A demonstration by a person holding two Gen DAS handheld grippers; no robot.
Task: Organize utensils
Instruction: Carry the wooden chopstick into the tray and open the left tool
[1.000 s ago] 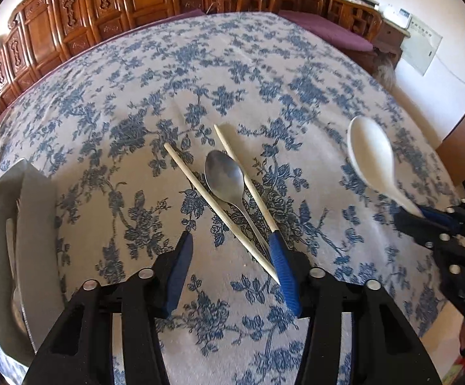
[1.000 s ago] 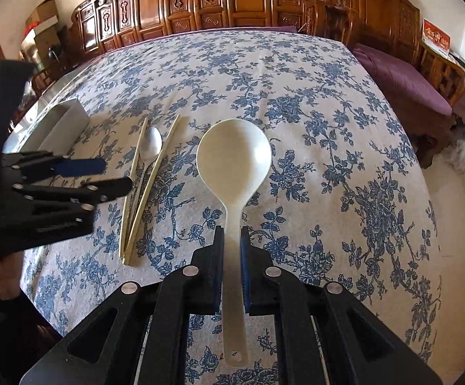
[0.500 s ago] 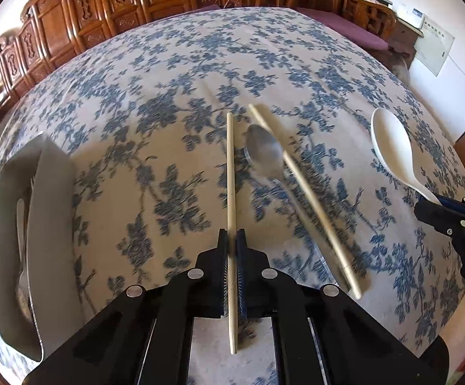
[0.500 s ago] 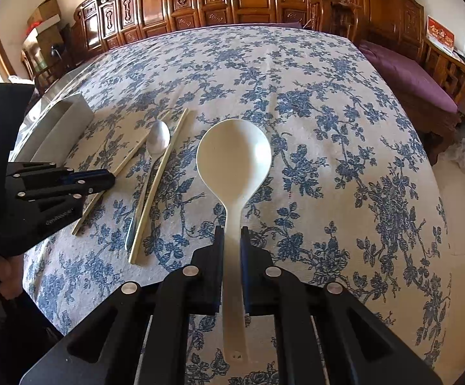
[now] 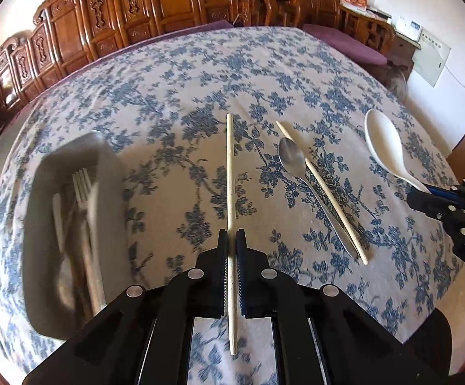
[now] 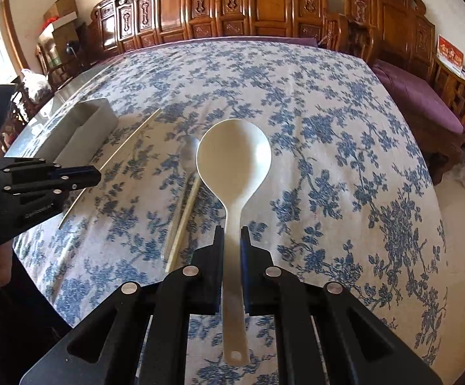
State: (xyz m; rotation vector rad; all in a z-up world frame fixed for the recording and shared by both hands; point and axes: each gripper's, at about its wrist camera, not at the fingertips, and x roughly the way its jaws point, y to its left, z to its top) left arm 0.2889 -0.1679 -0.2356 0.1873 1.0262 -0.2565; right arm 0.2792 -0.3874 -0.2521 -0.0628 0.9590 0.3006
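Left gripper point(image 5: 231, 243) nearest me, clenched on one chopstick point(image 5: 230, 173), pads pinching it low on the shaft so a short end sticks out behind the jaws and the long end runs out over the floral tablecloth point(image 5: 174, 102), lifted off it. Right gripper point(image 6: 232, 240) clenched on the handle of the white plastic spoon point(image 6: 234, 160), bowl facing up, handle end with its hole poking back toward me, spoon held clear of the cloth. Taking the grey utensil tray point(image 5: 43, 192) as my landmark: it sits at the left table edge, blurred in the left wrist view, I can make out a fork point(image 5: 83, 183) and a pale utensil inside, the rest too smeared to tell. Held chopstick is just right of the tray, near it, not touching. Further right of the tray, lying on the cloth, the metal spoon point(image 5: 292, 158) and the second chopstick point(image 5: 324, 189) side by side, touching or nearly so, cannot tell which. White spoon is furthest from the tray, well apart. Beyond the tray and table, carved wooden chairs point(image 6: 264, 3) in a row and a purple-cushioned bench point(image 6: 415, 96).
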